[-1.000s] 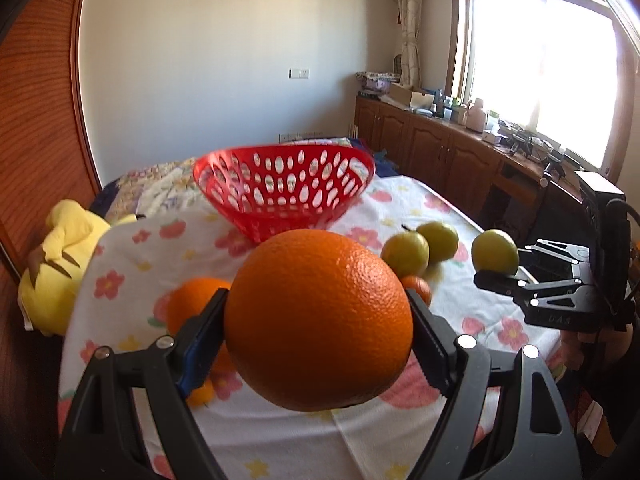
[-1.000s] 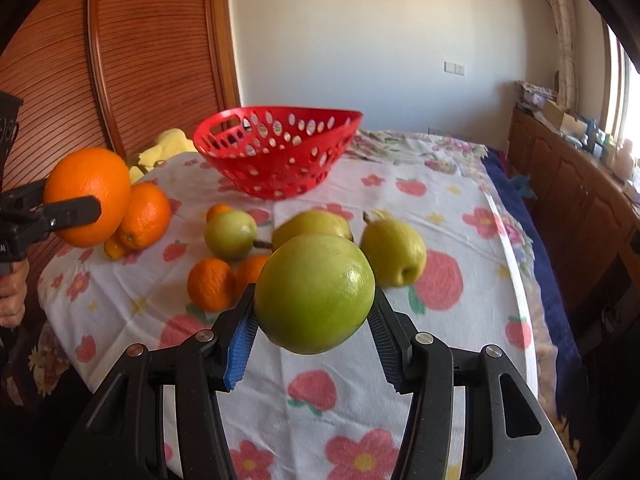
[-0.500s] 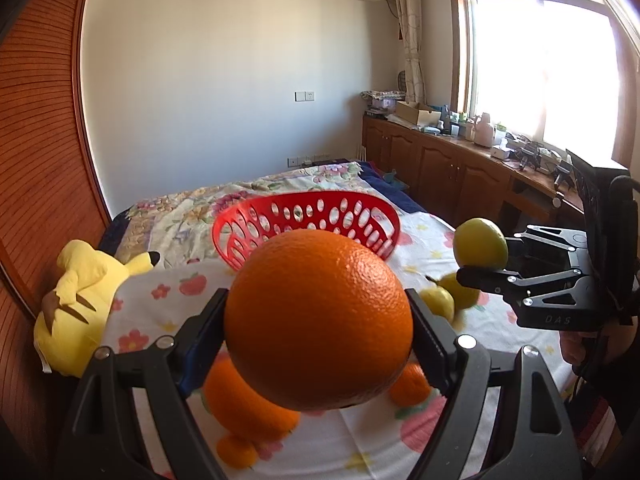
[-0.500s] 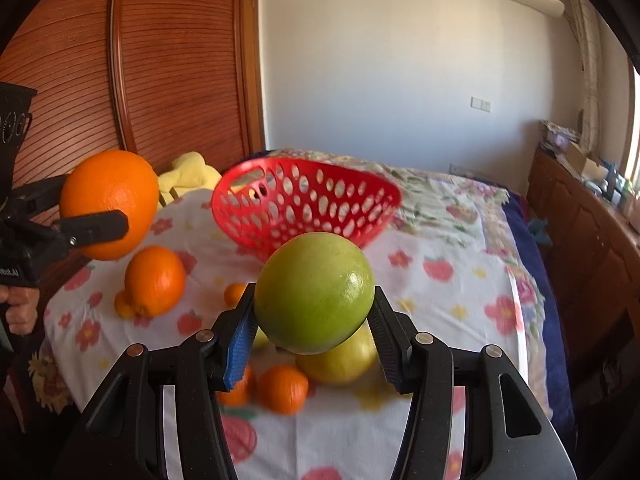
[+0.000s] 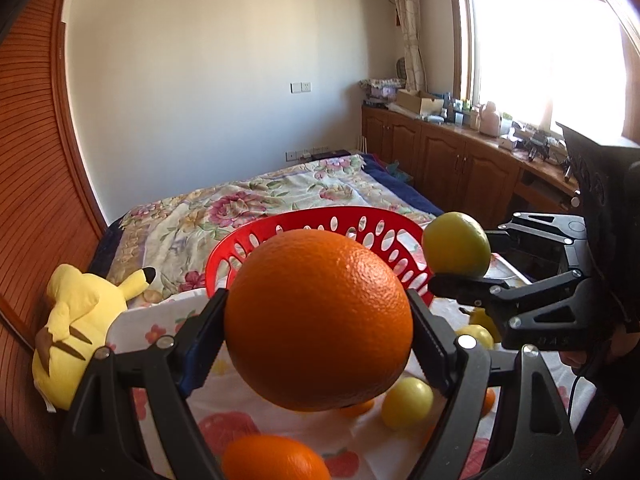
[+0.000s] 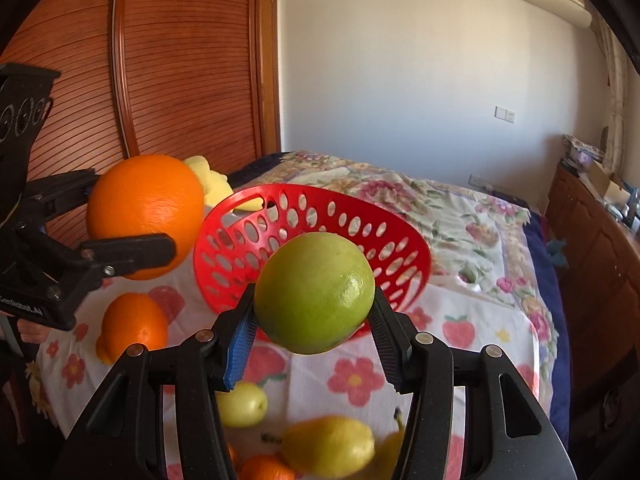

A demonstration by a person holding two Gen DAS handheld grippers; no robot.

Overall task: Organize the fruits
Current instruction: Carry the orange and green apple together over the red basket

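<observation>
Both grippers carry fruit in the air, just short of the red basket.

Left gripper (image 5: 318,340) clamps a large orange (image 5: 318,332); right gripper (image 6: 314,320) clamps a green apple (image 6: 315,298). The red basket (image 6: 360,216) sits at twelve o'clock beyond both, empty as far as shows. Loose pears (image 6: 328,446) and a second orange (image 6: 134,328) lie on the flowered cloth (image 6: 472,320) at six.

"GenRobot.AI" on left gripper (image 6: 132,254)
</observation>
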